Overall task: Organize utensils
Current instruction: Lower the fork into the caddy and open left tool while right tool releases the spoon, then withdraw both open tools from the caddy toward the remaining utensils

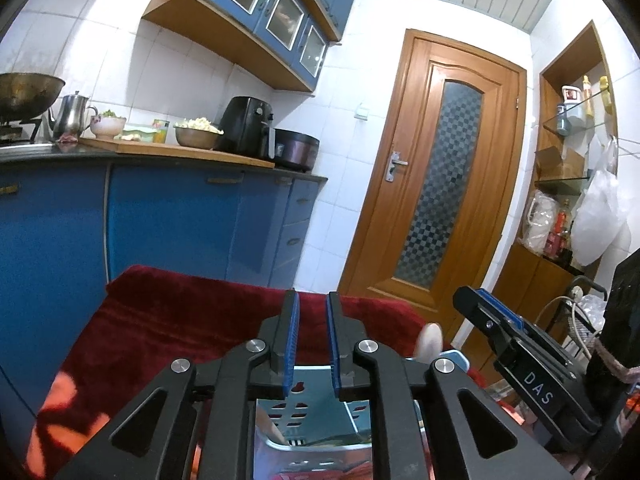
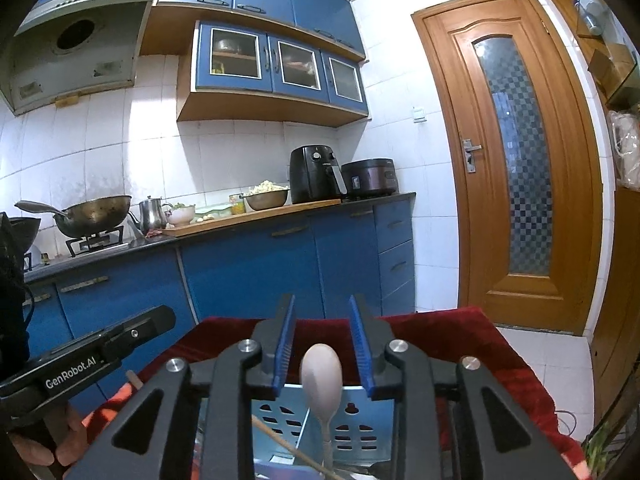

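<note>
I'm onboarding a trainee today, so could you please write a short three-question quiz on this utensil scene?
1. True or false: the white spoon stands in the light blue utensil holder.
2. What covers the table under the holder? A) a red cloth B) a bare wooden board C) a newspaper
3. Fill in: the right gripper has its jaws ____, with nothing between them.

Key: 1 true; 2 A, the red cloth; 3 open.
</note>
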A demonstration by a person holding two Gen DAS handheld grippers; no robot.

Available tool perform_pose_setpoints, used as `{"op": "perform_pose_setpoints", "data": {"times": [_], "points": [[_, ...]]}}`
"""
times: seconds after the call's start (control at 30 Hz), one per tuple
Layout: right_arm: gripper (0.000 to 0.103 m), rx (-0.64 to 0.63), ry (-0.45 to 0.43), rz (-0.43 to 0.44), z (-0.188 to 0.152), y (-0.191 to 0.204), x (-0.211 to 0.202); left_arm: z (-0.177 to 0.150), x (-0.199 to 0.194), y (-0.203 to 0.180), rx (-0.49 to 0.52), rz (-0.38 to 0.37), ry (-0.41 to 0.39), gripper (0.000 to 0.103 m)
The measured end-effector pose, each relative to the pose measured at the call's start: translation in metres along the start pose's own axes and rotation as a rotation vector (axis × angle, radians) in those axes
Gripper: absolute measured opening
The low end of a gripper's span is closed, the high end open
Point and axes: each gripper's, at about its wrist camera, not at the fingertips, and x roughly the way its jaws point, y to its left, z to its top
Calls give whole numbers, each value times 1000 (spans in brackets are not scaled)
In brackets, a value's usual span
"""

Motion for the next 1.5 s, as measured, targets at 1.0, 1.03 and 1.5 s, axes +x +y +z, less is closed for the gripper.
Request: {"op": "perform_pose_setpoints", "data": {"times": [1.0, 1.03, 1.5], "points": [[31, 153, 180, 81, -14, 5, -103, -29, -92, -18, 27, 28, 232, 13], [31, 154, 186, 80, -16, 5, -105, -31, -93, -18, 27, 33, 241, 13], [32, 156, 360, 51, -56, 2, -132, -68, -93, -18, 6, 71, 417, 13]]}}
